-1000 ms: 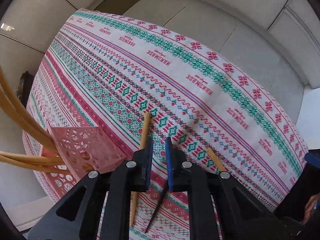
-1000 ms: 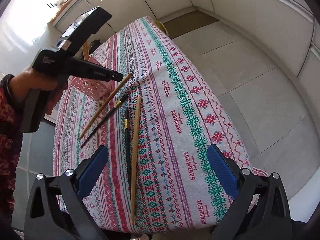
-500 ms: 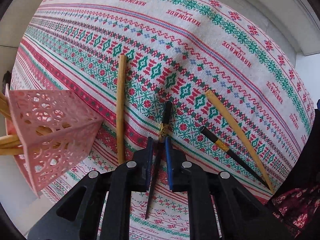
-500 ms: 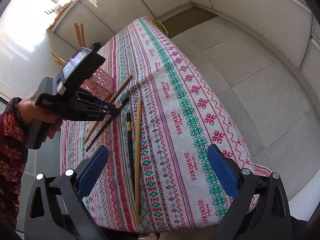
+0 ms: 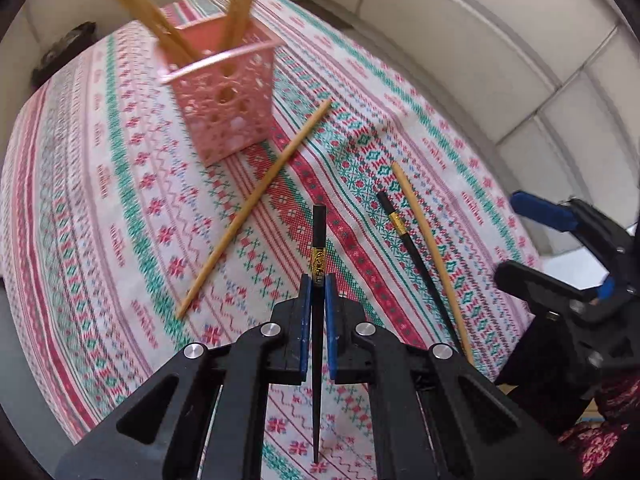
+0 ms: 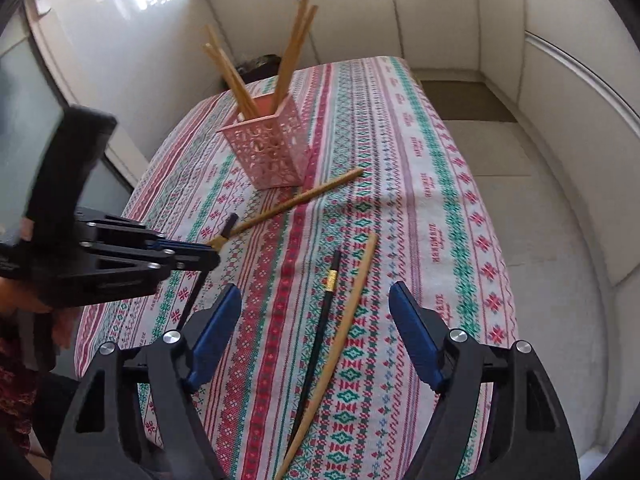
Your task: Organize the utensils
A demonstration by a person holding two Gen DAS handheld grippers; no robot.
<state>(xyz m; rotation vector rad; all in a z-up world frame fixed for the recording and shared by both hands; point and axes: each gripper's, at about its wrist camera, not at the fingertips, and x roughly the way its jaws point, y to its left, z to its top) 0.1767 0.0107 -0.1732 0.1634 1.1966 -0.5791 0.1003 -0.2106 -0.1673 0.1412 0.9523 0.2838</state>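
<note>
My left gripper [image 5: 318, 285] is shut on a black chopstick [image 5: 318, 236] with a gold band and holds it above the patterned tablecloth [image 5: 120, 208]; it also shows in the right wrist view [image 6: 212, 254]. A pink lattice holder [image 5: 224, 96] with several wooden chopsticks stands ahead. One wooden chopstick [image 5: 256, 208] lies loose near it. Another black chopstick [image 5: 412, 248] and a wooden chopstick [image 5: 432, 256] lie side by side to the right. My right gripper [image 6: 316, 320] is open and empty above that pair [image 6: 320, 340].
The table's edges fall off to a tiled floor [image 6: 540, 220] on the right and a white wall [image 6: 140, 40] behind. A dark object [image 5: 64, 52] lies beyond the far table edge.
My left gripper has closed on the black chopstick and lifted it off the cloth, swinging to face the pink holder. My right gripper moved nearer the remaining pair.
</note>
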